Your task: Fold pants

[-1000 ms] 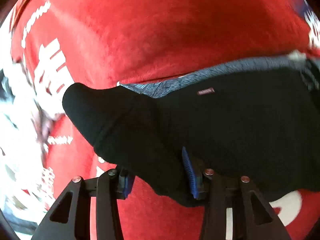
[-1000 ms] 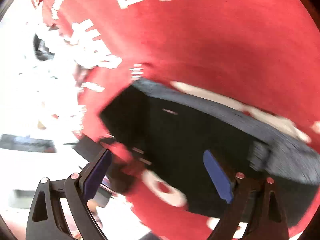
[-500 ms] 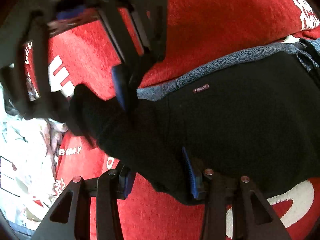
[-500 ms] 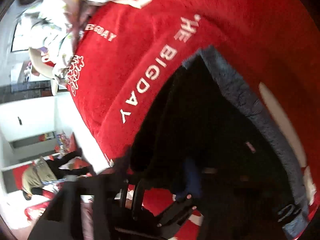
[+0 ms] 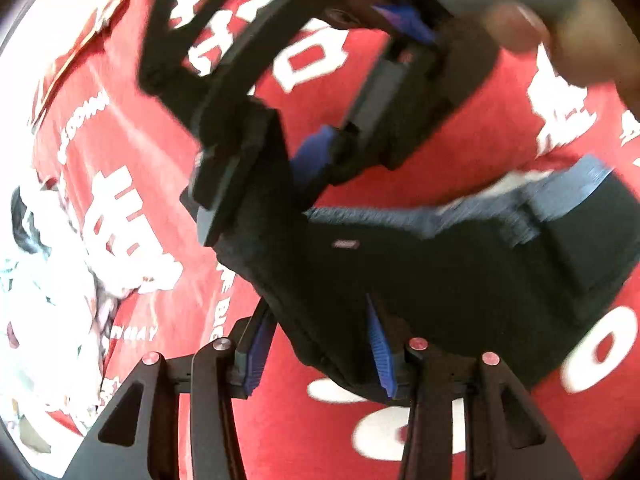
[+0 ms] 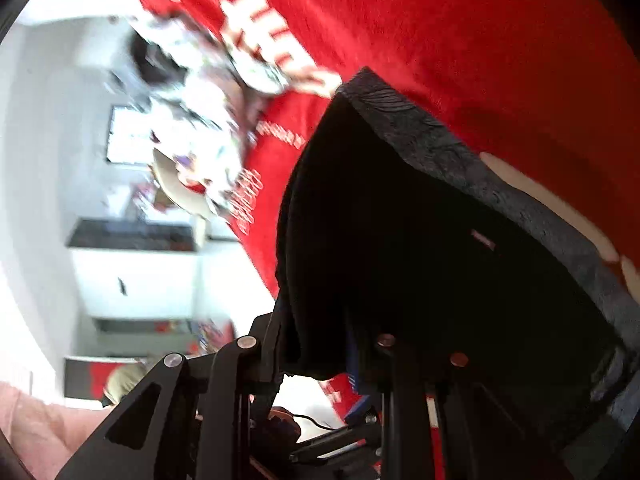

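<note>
Two grippers meet on the black fabric pants [image 5: 440, 280] with grey waistband, low and right of frame on a red blanket with white lettering [image 5: 460, 152]. Left gripper [image 5: 320, 344] clenches the cloth; right gripper [image 6: 316, 344] is closing on it.

Bright white walls [image 6: 48, 152] — a window [image 6: 128, 136], a white cabinet [image 6: 136, 276] — beyond the red blanket [image 6: 460, 32].
</note>
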The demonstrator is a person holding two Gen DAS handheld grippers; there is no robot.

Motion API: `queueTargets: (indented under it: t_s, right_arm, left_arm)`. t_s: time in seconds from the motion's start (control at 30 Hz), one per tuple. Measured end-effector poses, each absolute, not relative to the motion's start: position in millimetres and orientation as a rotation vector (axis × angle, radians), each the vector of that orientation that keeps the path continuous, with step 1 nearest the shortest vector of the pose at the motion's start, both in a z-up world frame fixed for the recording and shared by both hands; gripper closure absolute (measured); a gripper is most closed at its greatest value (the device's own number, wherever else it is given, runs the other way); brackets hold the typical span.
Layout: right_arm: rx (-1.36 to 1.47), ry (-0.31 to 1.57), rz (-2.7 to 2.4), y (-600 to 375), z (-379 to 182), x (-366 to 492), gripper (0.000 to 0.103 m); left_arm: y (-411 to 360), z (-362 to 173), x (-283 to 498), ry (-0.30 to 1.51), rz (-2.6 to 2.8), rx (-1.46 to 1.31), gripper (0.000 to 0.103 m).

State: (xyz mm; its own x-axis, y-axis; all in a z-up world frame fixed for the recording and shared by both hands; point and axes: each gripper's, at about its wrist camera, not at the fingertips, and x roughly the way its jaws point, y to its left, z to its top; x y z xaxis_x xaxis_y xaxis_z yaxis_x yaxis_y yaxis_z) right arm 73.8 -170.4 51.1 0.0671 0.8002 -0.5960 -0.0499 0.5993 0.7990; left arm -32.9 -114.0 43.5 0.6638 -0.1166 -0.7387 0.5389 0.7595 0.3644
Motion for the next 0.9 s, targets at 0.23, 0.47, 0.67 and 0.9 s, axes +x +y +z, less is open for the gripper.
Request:
queueTargets:
  t_s: [0.23,0.47,0.67,0.9]
  right_arm:
    - [0.871,1.148,0.658,-271.4,86.2,-6.4,0.076]
    - [1.006,1.039,0.5,-379.7,75.5,-98.4,0.075]
    - [1.174,1.011,0.33,-445.2,1.7,-164.2,0.075]
    - [1.274,1.063,0.233,-474.0,-74.4,-206.5,0.075]
  left_arm:
    - [-193.4,85.6,-80.9,0.682,-0.563,0.624,0.058]
    - [-286.2,74.0,-136.2,0.673,-0.742,0.711,0.058]
    - [-353.0,27.0,-179.4,0.734,-0.835,0.806,0.058]
    - [-382.1,-21.9,-201.5,0.837,-0.852,0.894,0.052]
